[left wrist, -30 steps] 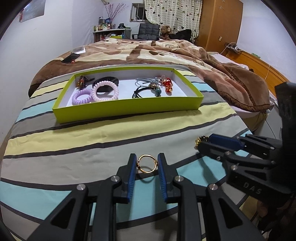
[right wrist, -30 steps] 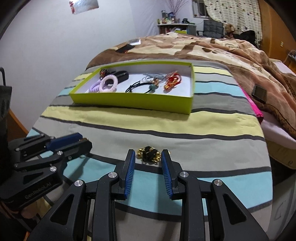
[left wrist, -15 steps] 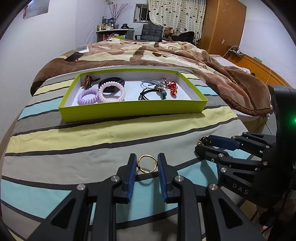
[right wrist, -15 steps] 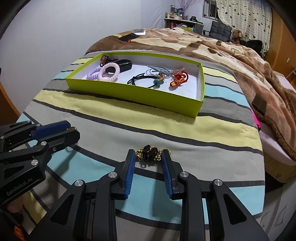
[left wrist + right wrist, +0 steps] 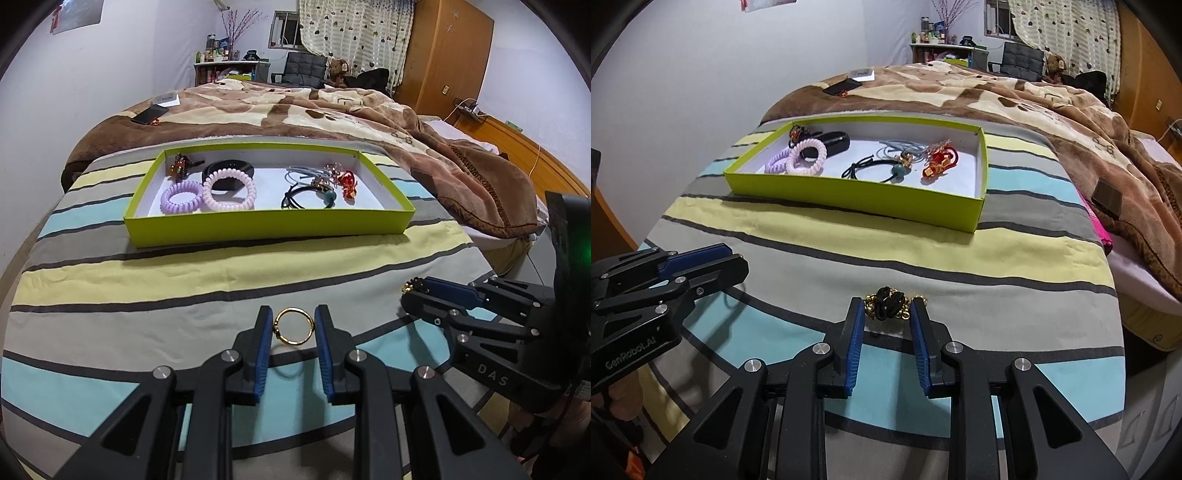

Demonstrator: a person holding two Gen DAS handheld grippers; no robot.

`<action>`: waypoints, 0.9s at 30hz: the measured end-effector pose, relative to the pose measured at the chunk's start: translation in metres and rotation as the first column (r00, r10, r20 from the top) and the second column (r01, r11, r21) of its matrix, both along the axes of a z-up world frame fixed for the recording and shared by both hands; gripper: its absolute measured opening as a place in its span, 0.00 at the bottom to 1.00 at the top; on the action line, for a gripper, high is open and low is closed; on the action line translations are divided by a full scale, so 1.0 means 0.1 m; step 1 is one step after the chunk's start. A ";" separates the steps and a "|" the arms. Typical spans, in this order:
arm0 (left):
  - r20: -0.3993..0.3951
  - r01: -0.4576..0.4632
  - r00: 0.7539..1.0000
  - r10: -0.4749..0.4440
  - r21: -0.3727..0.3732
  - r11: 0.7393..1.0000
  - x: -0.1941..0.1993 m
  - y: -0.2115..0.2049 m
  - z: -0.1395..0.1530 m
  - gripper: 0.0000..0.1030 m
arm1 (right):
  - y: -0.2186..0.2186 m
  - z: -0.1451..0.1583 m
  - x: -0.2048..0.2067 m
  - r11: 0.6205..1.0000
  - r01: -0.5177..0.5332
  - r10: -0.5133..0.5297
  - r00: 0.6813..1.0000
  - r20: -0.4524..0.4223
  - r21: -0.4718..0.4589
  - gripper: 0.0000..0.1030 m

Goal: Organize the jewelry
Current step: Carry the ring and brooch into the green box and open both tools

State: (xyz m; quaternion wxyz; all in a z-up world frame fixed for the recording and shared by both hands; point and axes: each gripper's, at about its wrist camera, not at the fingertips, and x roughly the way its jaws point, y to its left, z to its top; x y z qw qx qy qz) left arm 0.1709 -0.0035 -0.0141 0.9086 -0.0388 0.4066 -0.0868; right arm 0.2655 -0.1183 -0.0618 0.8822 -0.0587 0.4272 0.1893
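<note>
My left gripper [image 5: 294,325] is shut on a gold ring [image 5: 294,326] and holds it above the striped bedspread; its shadow falls below. My right gripper [image 5: 887,309] is shut on a black and gold hair tie [image 5: 888,307], also lifted off the bed. The right gripper shows in the left wrist view [image 5: 417,291] and the left gripper in the right wrist view [image 5: 737,264]. A lime-green tray [image 5: 266,225] lies ahead on the bed, also in the right wrist view [image 5: 849,194]. It holds two coiled hair ties [image 5: 210,192], a black band, cord ties and red and gold pieces [image 5: 347,182].
A brown blanket [image 5: 332,110] covers the bed beyond the tray. A phone [image 5: 147,114] and a white box lie on it at the far left. A dark card [image 5: 1108,201] rests on the blanket at right. The bed edge drops off at right.
Both grippers have risen and tilted, each still holding its item. The tray now sits lower and closer in both views.
</note>
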 end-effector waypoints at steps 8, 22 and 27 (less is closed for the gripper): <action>0.041 0.016 0.999 -0.016 0.002 1.000 0.07 0.01 0.16 0.23 | -0.03 0.24 -0.01 0.998 -0.003 0.000 0.999 0.048 0.062 0.25; 0.111 0.030 0.993 -0.036 0.051 0.998 0.58 0.04 0.44 0.23 | -0.02 0.49 0.35 0.996 0.006 -0.014 0.995 0.095 0.092 0.25; 0.109 0.032 0.993 -0.039 0.065 0.997 0.79 0.03 0.43 0.23 | 0.06 0.51 0.53 0.997 0.003 -0.011 0.994 0.105 0.078 0.25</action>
